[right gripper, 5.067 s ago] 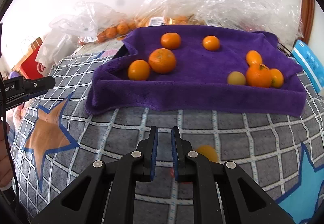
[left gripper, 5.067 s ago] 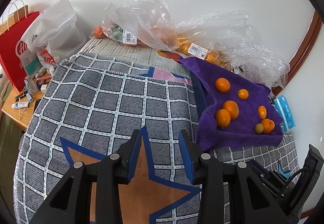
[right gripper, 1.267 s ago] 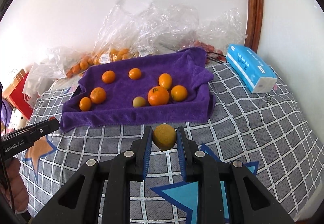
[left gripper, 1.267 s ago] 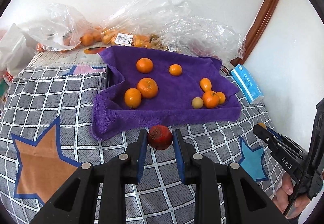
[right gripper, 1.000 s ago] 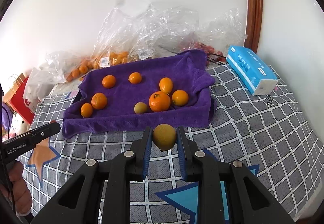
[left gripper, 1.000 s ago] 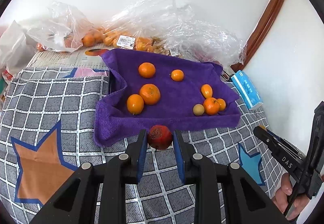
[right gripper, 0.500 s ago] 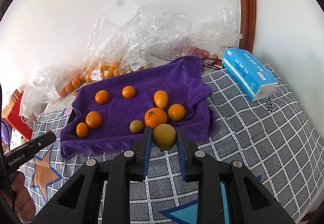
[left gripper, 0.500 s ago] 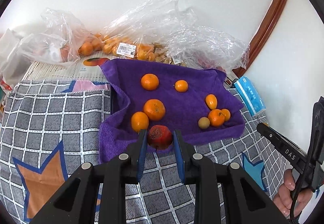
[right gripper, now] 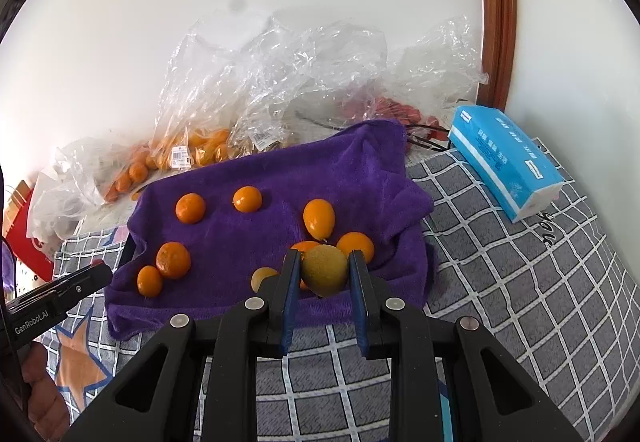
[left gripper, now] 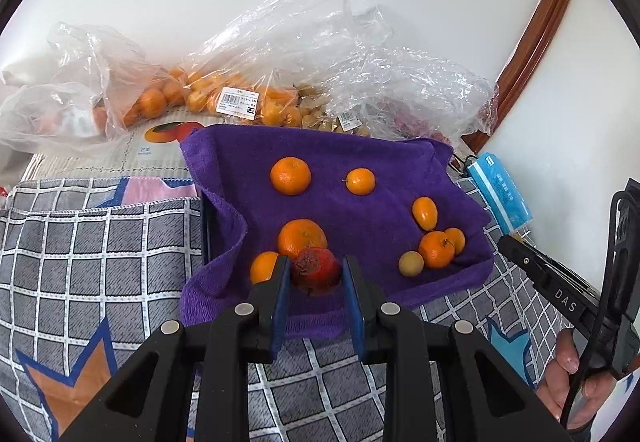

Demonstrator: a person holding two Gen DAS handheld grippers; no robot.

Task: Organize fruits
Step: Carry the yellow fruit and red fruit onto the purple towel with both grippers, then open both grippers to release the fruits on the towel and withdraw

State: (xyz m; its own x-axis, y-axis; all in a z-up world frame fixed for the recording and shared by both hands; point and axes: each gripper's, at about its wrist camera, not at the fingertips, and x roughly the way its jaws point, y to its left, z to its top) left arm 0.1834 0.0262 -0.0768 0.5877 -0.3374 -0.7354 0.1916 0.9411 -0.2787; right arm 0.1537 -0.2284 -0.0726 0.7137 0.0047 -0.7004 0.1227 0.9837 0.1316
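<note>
Seven citrus already on my purple towel (left gripper: 360, 210)—left gripper (left gripper: 316, 278) jaws pinching a red fruit (left gripper: 316, 272), right gripper (right gripper: 325, 274) jaws a yellow-green fruit (right gripper: 325, 269)—both unplaced.

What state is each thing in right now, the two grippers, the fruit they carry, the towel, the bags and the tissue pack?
Left gripper: shut on red fruit.
Red fruit: held above the towel's near edge.
Right gripper: shut on yellow-green fruit.
Yellow-green fruit: held off the towel.
Purple towel: spread out, edges rumpled, seven fruits lying loose.
Plastic bags: crumpled, fruit inside.
Tissue pack: lying flat.
</note>
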